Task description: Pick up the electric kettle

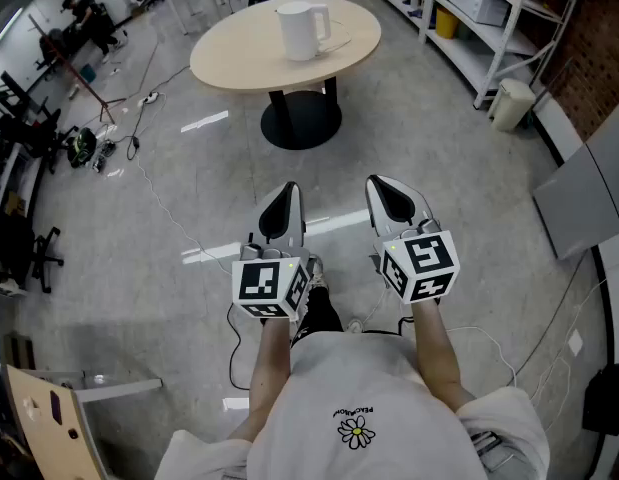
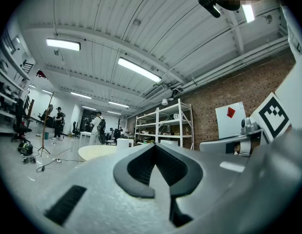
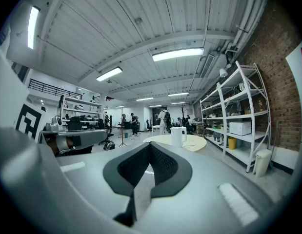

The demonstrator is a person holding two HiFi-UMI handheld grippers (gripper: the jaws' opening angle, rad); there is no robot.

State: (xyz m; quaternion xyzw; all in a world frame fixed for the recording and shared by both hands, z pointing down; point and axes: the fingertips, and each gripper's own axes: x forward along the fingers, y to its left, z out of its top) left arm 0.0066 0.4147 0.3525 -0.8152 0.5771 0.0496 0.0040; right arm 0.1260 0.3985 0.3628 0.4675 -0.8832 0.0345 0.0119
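The kettle (image 1: 303,30) stands on the round table (image 1: 229,63) well ahead of the left gripper (image 1: 288,189) and right gripper (image 1: 380,182), whose fingers are clenched on nothing, so reaching it unopened could topple it, and its cord (image 1: 338,42) could snag.

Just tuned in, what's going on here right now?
A person stands on the open floor holding the left gripper and the right gripper side by side, both level, shut and empty. The white electric kettle stands upright on the round table ahead, well beyond either gripper. Nothing has been touched yet, so the pick-up has not begun. The person would have to walk up to the table first.
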